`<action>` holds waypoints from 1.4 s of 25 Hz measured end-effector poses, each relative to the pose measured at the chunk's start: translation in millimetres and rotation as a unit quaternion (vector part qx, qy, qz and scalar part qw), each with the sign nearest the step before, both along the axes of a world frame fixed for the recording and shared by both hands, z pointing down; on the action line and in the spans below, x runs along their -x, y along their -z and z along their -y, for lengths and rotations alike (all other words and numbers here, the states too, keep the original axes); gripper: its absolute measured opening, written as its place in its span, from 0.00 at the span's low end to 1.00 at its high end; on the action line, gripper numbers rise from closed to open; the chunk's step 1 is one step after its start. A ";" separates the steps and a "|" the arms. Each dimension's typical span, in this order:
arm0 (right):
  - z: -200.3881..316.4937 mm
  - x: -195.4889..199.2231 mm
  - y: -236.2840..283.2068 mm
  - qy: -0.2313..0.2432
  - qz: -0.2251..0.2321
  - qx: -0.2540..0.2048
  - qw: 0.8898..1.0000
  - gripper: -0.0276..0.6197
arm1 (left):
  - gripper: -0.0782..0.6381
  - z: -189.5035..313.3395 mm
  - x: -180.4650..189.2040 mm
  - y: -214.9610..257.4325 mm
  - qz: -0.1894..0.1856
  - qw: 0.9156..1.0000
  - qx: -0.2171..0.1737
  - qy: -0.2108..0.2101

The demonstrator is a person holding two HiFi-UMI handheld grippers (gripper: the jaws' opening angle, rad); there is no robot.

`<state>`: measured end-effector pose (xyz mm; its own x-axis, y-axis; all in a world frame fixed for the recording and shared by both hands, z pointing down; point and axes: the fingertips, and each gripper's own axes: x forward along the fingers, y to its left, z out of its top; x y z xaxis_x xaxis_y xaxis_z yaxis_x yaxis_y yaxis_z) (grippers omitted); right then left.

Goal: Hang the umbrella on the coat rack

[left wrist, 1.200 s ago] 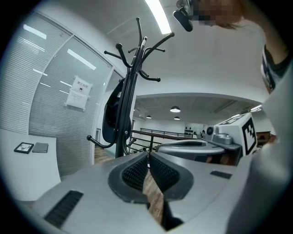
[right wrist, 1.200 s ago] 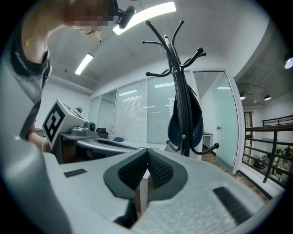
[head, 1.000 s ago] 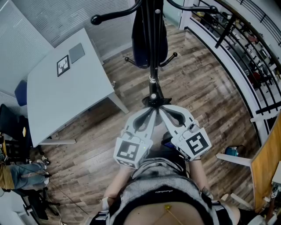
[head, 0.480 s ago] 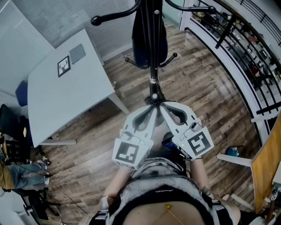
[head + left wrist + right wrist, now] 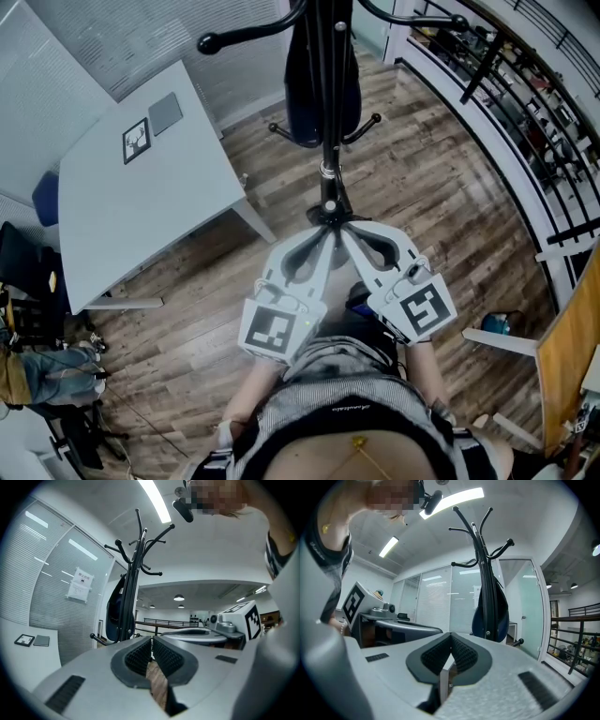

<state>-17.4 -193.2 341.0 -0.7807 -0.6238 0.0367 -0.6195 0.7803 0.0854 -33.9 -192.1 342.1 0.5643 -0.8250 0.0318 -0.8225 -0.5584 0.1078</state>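
Observation:
A dark navy folded umbrella hangs on the black coat rack, against its pole. It also shows in the left gripper view and the right gripper view. Both grippers are held level in front of the person's body, tips together just short of the rack's pole. My left gripper is shut with nothing between its pads. My right gripper is shut and empty too, its ribbed pads meeting at the tip. Neither touches the umbrella.
A white table stands at the left with a marker card and a grey pad on it. A black railing curves along the right. A wooden panel leans at the far right. Wood floor lies around the rack's base.
My left gripper has risen slightly in front of the rack. The right gripper, the umbrella and the rack stay where they were.

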 end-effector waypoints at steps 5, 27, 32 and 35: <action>1.2 2.8 -1.6 0.000 -0.003 0.004 1.000 0.05 | 0.13 2.2 4.1 -1.4 -0.003 1.000 0.003 0.003; 4.1 5.4 -1.8 0.002 -0.002 0.004 1.000 0.05 | 0.13 2.9 6.5 -5.3 -0.009 1.000 0.014 -0.004; 1.7 5.8 -2.8 0.008 -0.012 0.006 1.000 0.05 | 0.13 1.1 5.7 -3.8 -0.011 1.000 0.016 -0.004; 0.7 7.6 -4.5 0.011 -0.019 0.005 1.000 0.05 | 0.13 1.1 5.7 -4.4 -0.011 1.000 0.016 -0.004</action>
